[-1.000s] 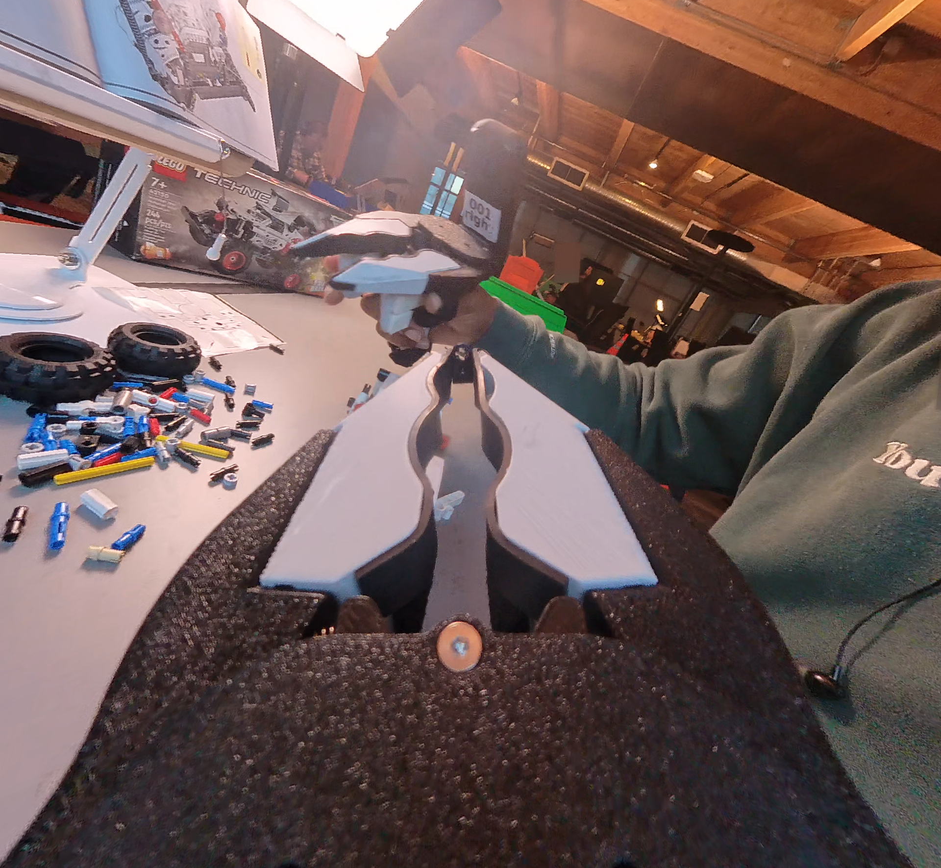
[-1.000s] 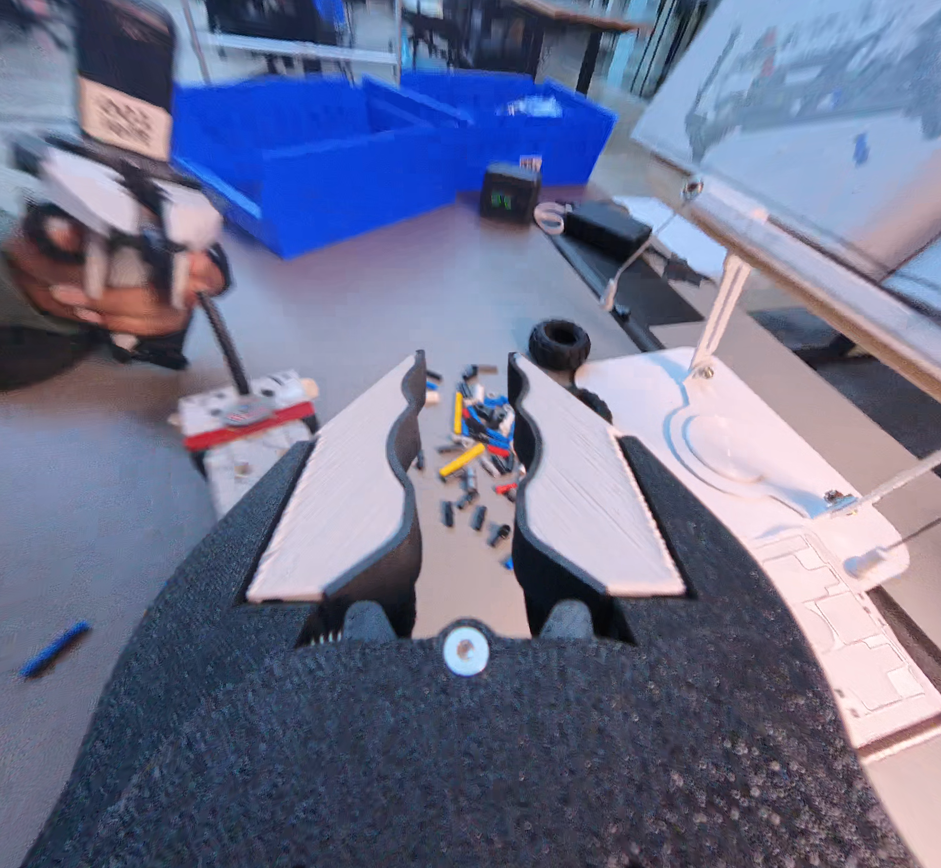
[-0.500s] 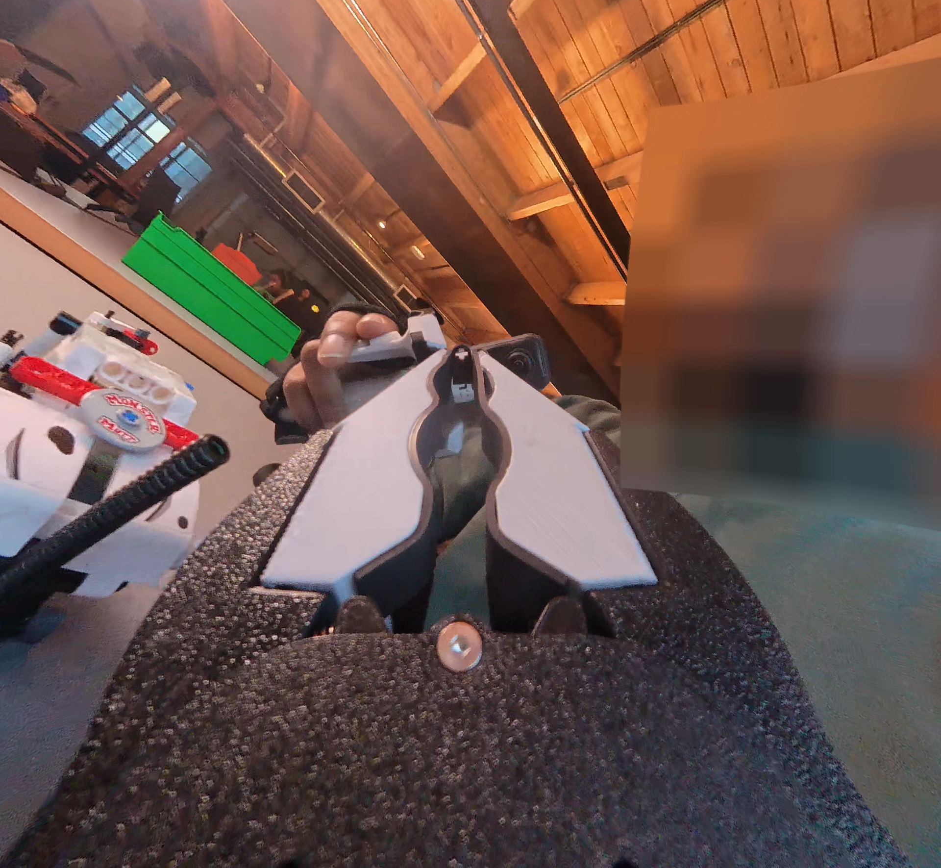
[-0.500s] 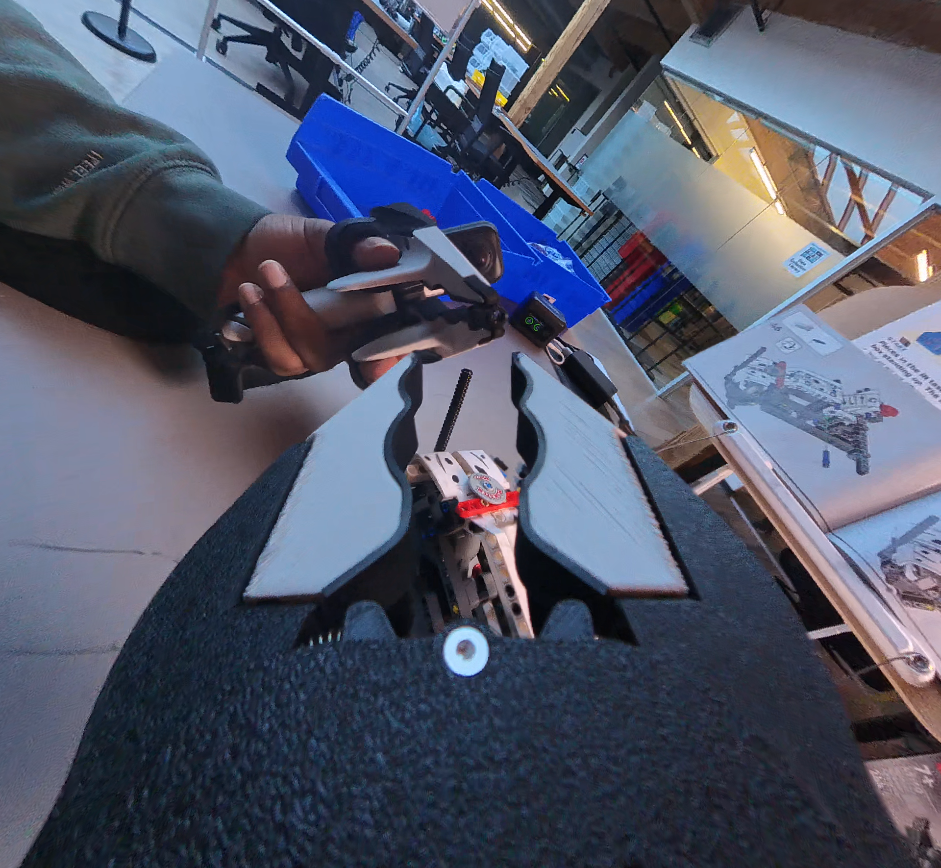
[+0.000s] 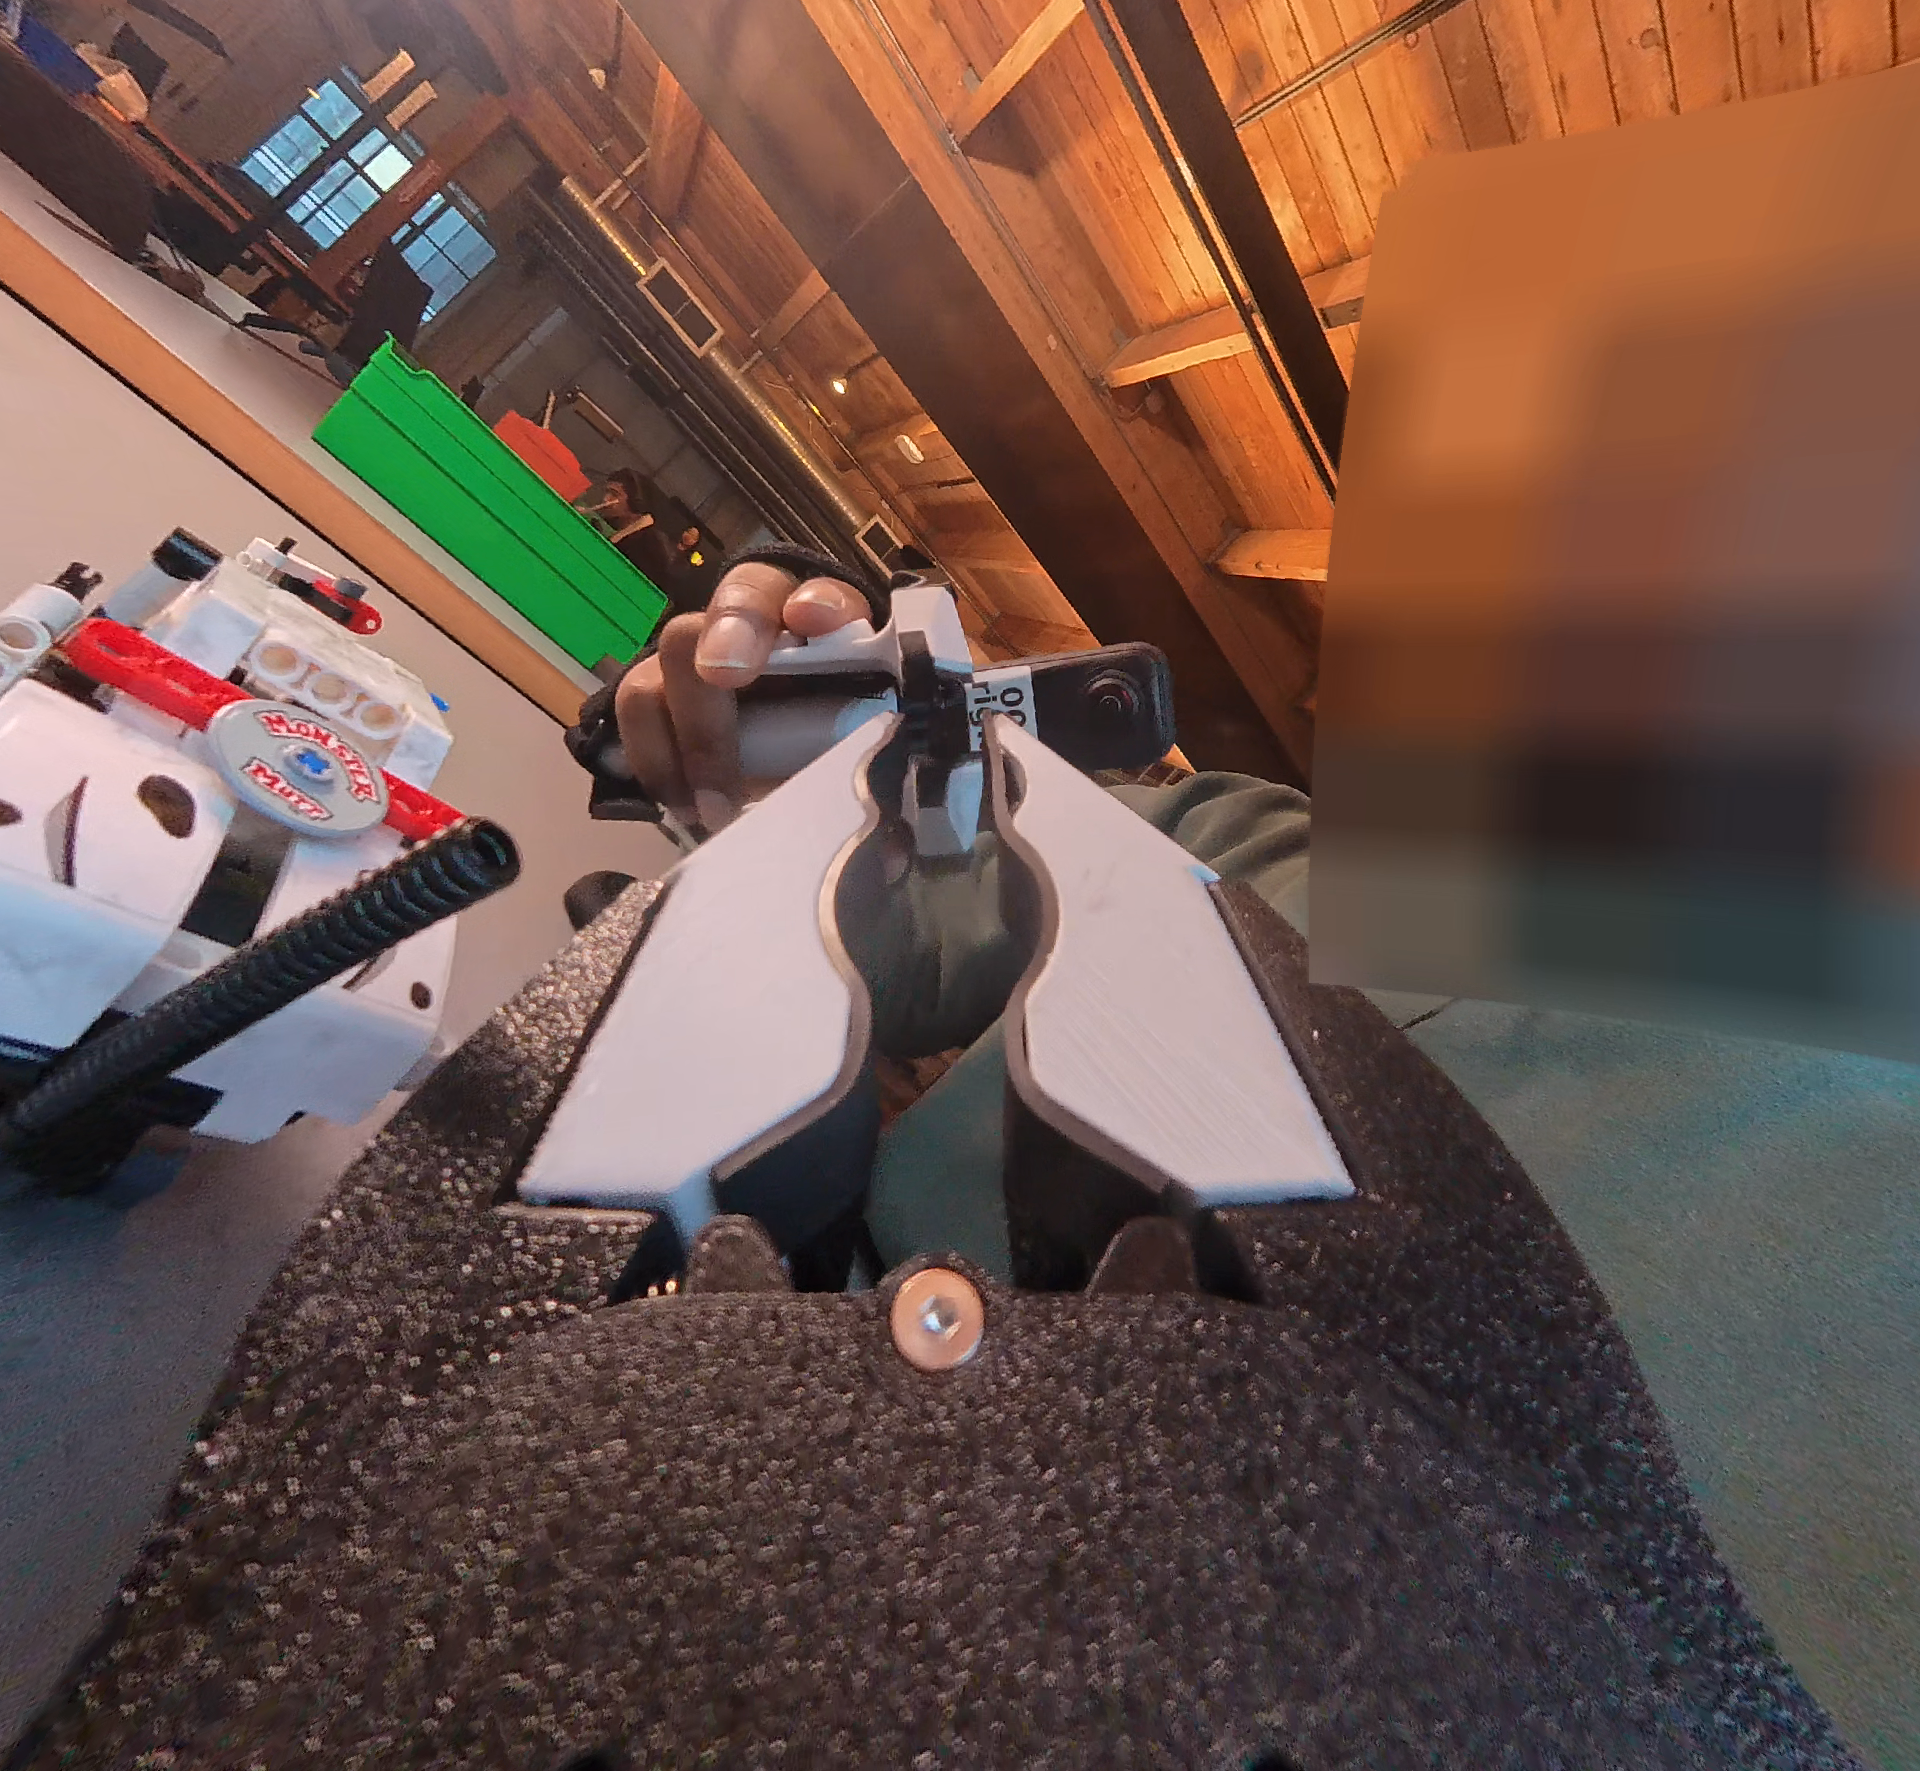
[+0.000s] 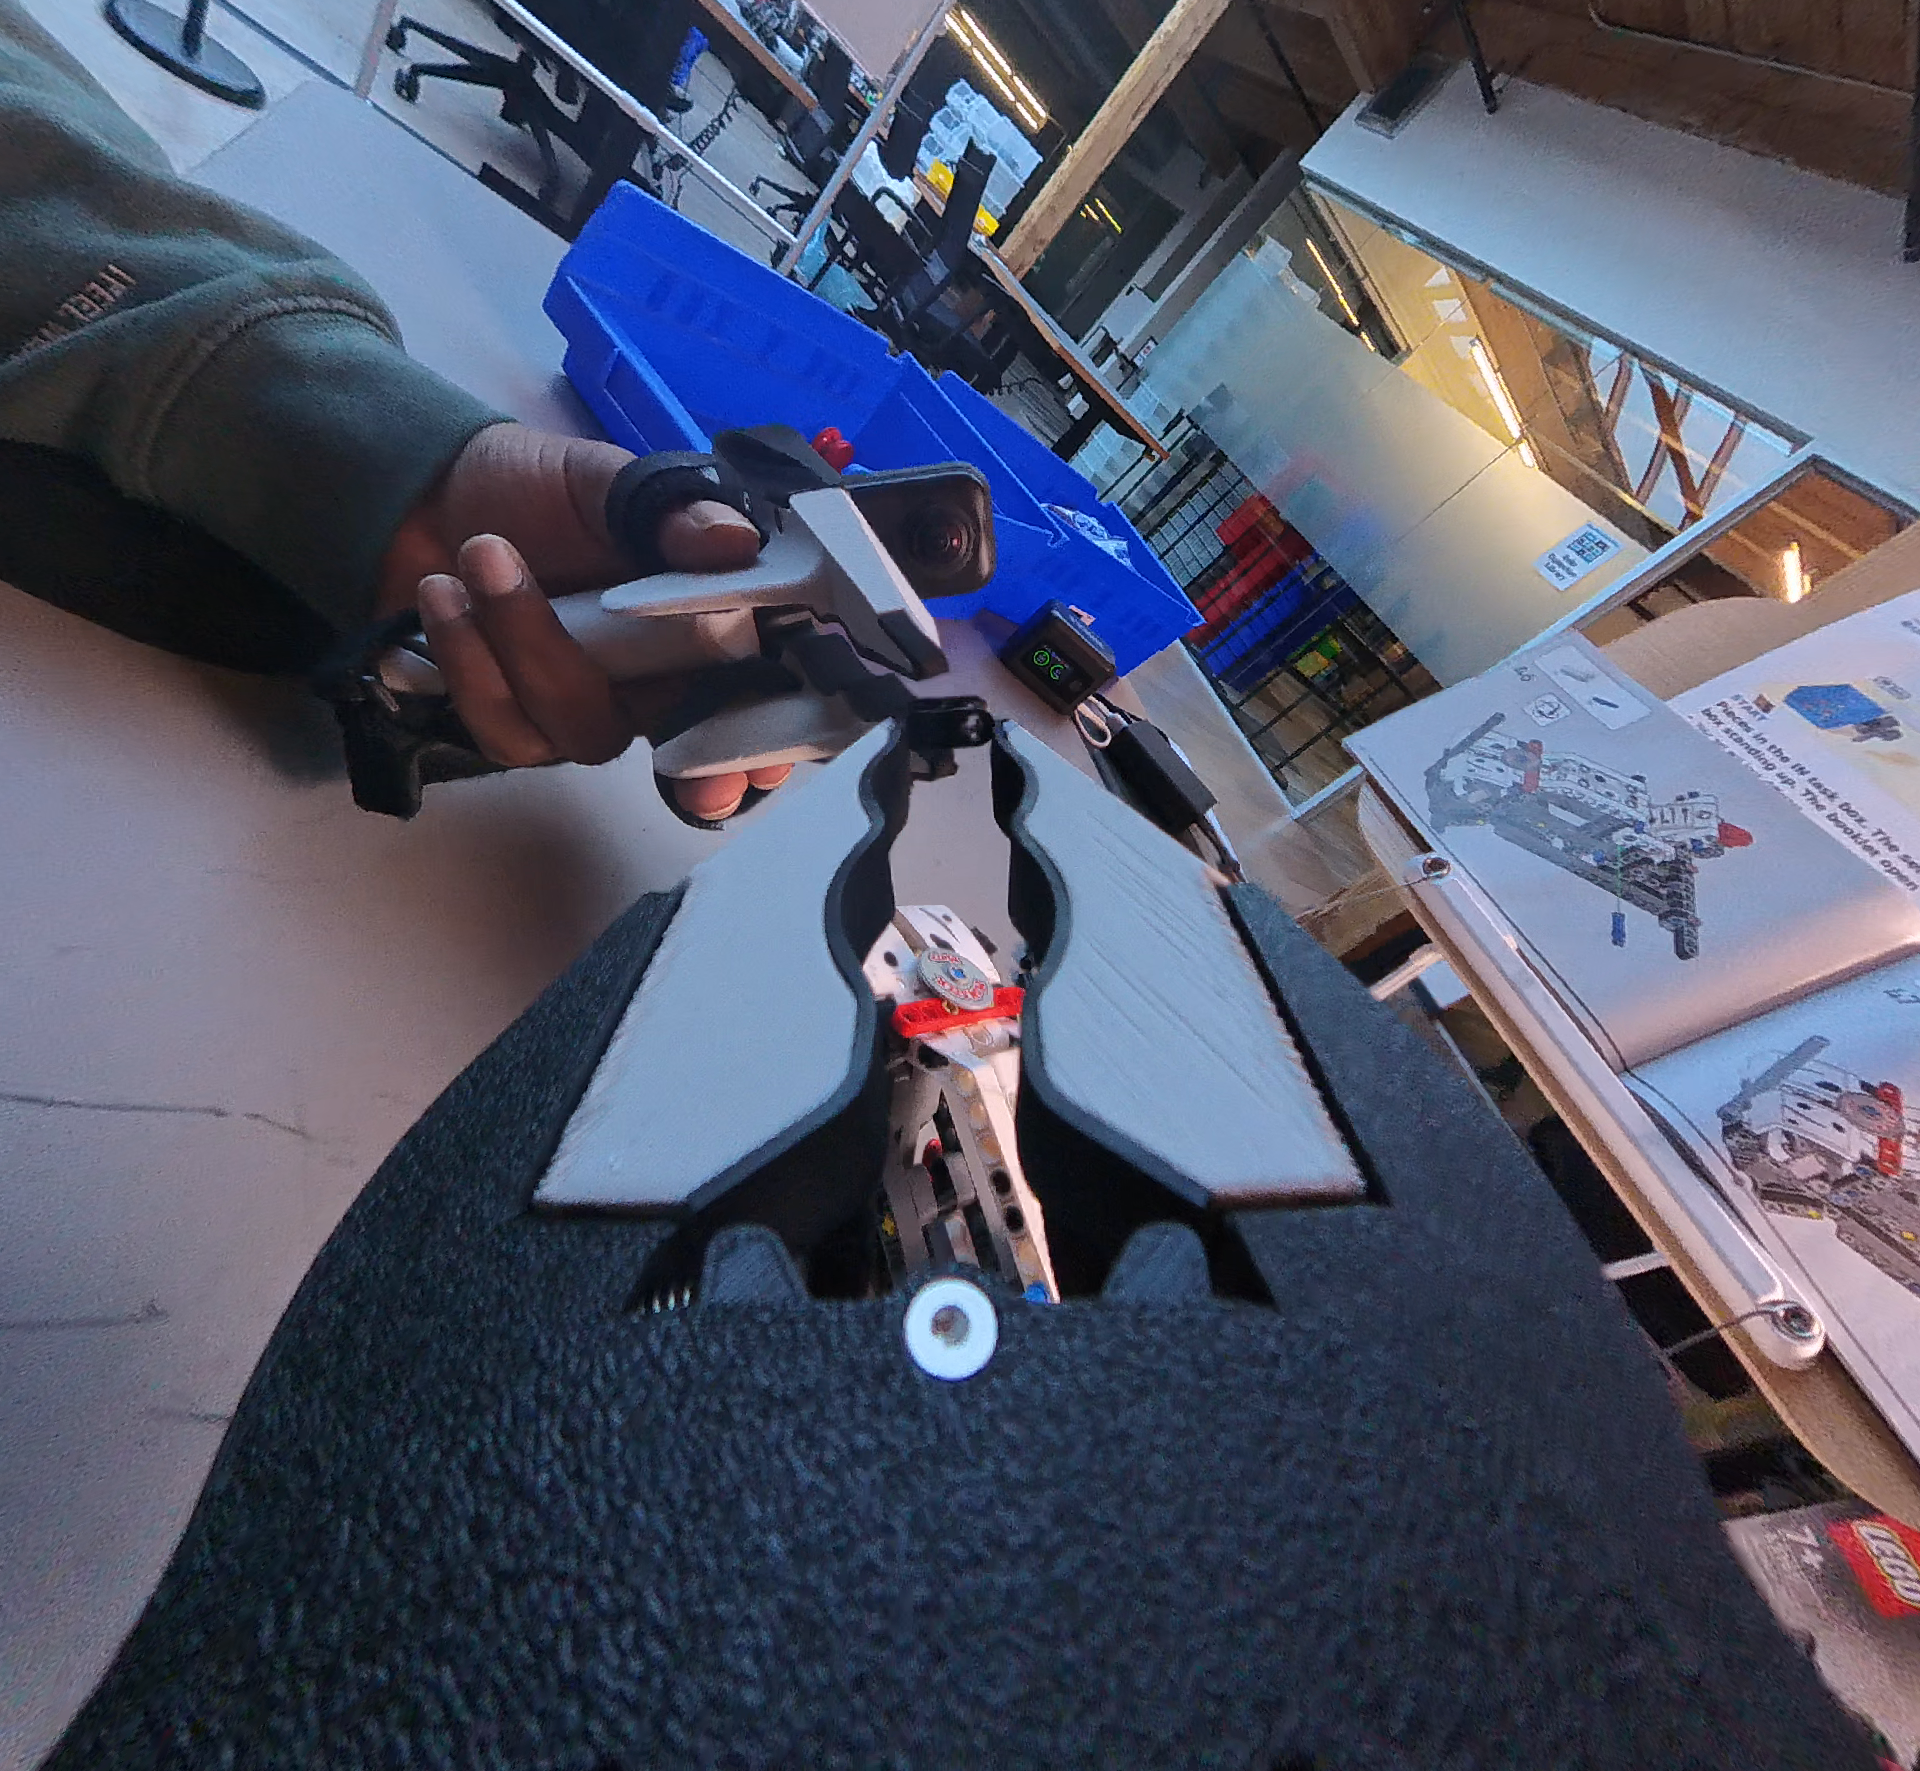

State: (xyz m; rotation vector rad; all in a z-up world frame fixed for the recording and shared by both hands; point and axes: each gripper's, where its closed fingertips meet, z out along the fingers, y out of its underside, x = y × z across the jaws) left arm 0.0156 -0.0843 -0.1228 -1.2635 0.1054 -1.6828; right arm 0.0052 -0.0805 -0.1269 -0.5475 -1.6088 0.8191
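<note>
Roughly biggest first: a grey table (image 6: 208,890) fills the left of the right wrist view, with blue bins (image 6: 727,350) at upper centre and an open instruction booklet (image 6: 1610,807) on a stand at the right edge. A green bin (image 5: 468,495) sits at upper left of the left wrist view.

The white toy truck model (image 5: 156,869) stands on the table at the left edge of that view, with red beams, a round badge on top and a black ribbed hose (image 5: 312,942) slanting out of it. In the right wrist view it shows low in the gap between the fingers.

The left gripper (image 5: 943,734) points at the person's green sleeve and the other tool – narrow gap at the tips, with something dark in it. Clamped or not, can't tell. The right hand (image 5: 707,682) is just beyond, upper centre.

The right gripper (image 6: 945,739) has its tips slightly apart. A small black piece (image 6: 951,715) sits right at the tips, just below the other tool's nose. Whether it is pinched isn't clear. The left hand (image 6: 520,599) is at centre left.

A small black device (image 6: 1055,656) with a green display lies on the table near the bins.
</note>
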